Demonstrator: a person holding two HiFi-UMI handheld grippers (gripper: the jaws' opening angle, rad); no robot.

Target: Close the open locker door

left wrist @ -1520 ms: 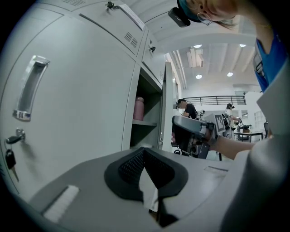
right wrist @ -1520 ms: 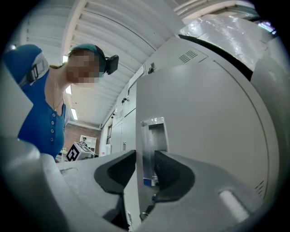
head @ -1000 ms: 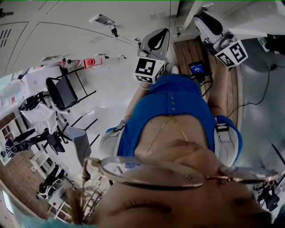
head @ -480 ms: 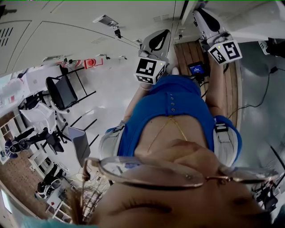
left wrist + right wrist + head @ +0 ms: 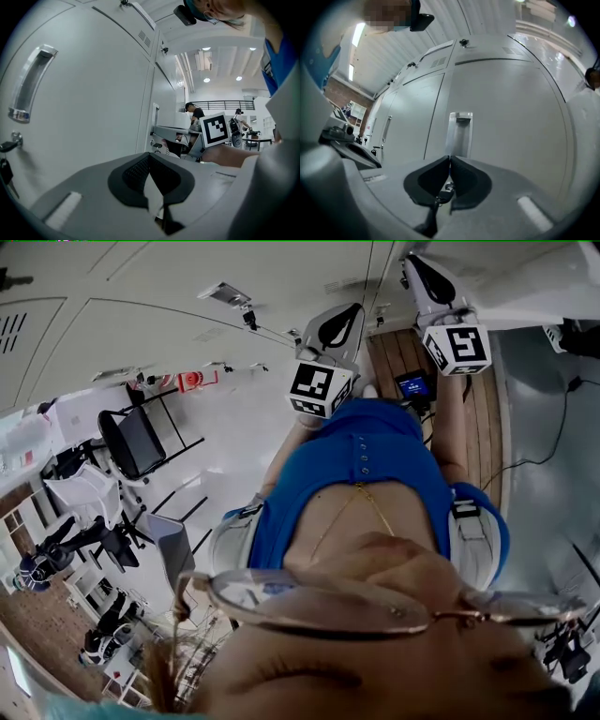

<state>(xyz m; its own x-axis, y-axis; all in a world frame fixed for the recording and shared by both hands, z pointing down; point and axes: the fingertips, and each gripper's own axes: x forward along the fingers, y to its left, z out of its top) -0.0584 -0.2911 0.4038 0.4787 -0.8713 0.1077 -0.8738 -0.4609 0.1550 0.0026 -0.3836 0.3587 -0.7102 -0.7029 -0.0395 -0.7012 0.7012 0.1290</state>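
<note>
We judge the task barely begun: the door [image 5: 513, 112] is not shut yet, for in the right gripper view it faces us at an angle to the lockers [image 5: 410, 110] that run off to its left, and in the head view its edge seems to stand out from the row, though we cannot tell how far it is swung. The hold looks taken; the whole swing, until the door lies flush with its neighbours, is left. From the left: the left claw [image 5: 150, 158] hangs beside a closed locker, near it but apart, its pads pressed together at the tips with nothing between them, and it takes no part that we can see. To its right, close to the door, the right claw [image 5: 450, 161] points at the door just below the handle [image 5: 460, 129]. Its jaws have just been closing and now stand almost together, with a small key [image 5: 446, 189] in the slit between the pads, so we read it as pinching the key; we take this for the key of the door's lock, though the lock itself is hidden behind the claw. The swing will have to go by that key, we think, and so thin a thing may slip or twist in the pads
</note>
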